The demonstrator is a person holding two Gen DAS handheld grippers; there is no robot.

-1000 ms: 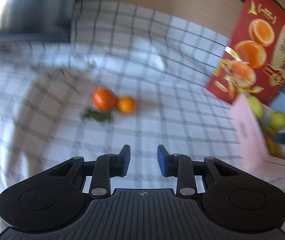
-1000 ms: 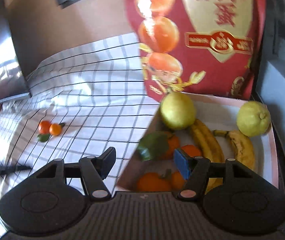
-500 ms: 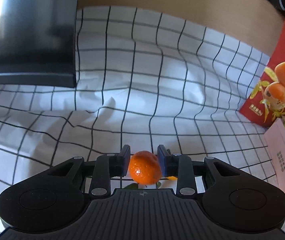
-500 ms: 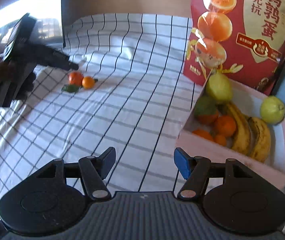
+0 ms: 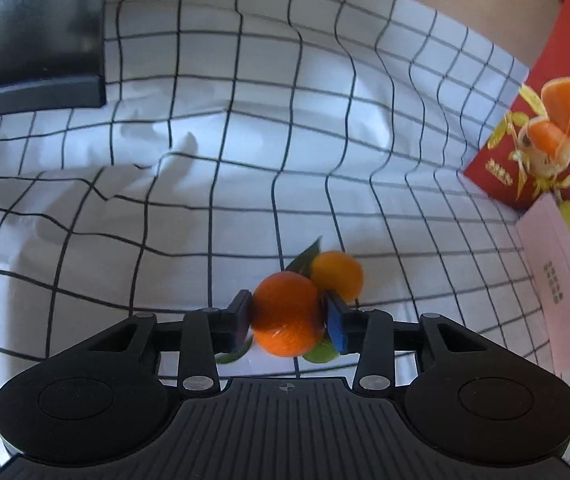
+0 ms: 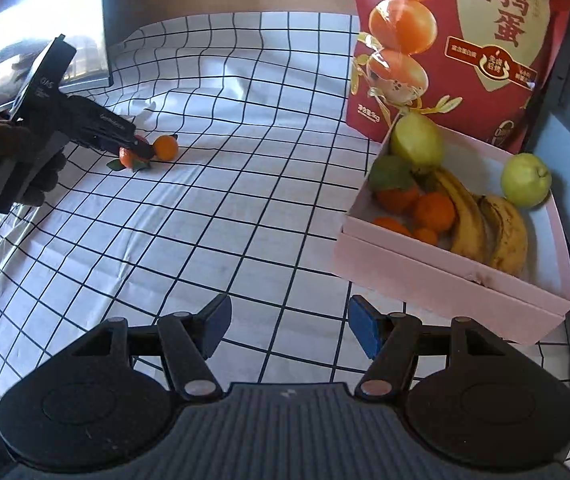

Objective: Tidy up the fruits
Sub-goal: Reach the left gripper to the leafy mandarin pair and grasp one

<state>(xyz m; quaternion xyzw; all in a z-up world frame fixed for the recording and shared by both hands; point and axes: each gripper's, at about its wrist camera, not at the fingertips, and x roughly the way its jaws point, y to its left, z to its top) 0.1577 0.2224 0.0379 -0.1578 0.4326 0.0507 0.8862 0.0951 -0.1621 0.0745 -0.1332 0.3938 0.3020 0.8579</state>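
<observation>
Currently: left gripper [image 5: 287, 320] pads pressed on both flanks of a dark-orange mandarin [image 5: 287, 314], gap set by the fruit's width, about half of full travel. Fruit seated between the pads, near the tips; green leaves [image 5: 321, 352] poking out beneath it. Whether lifted clear of the checked cloth [image 5: 205, 208] or resting on it: cannot tell from either view.

Second, paler mandarin [image 5: 337, 274] touching the gripped one on its far right side, with a dark leaf [image 5: 305, 256] behind. Possibly joined by a stem; not visible.

Right gripper [image 6: 287, 326] fingers spread wide, nothing between them, hovering over bare cloth in front of the pink box [image 6: 445, 280]. Box already carrying bananas [image 6: 485, 224], several mandarins and two green fruits; free floor visible along its right side. Red printed bag [image 6: 465, 40] standing upright directly behind the box.

Step judged in hand: pick-up of the loose mandarin, grasp made, transfer pending.

Next move, as judged: lift straight up, watch whether the neighbour comes along, then carry rightward across the cloth to the box and release over an open patch. Risk: round fruit held near the tips, possible roll-out if tilted.
</observation>
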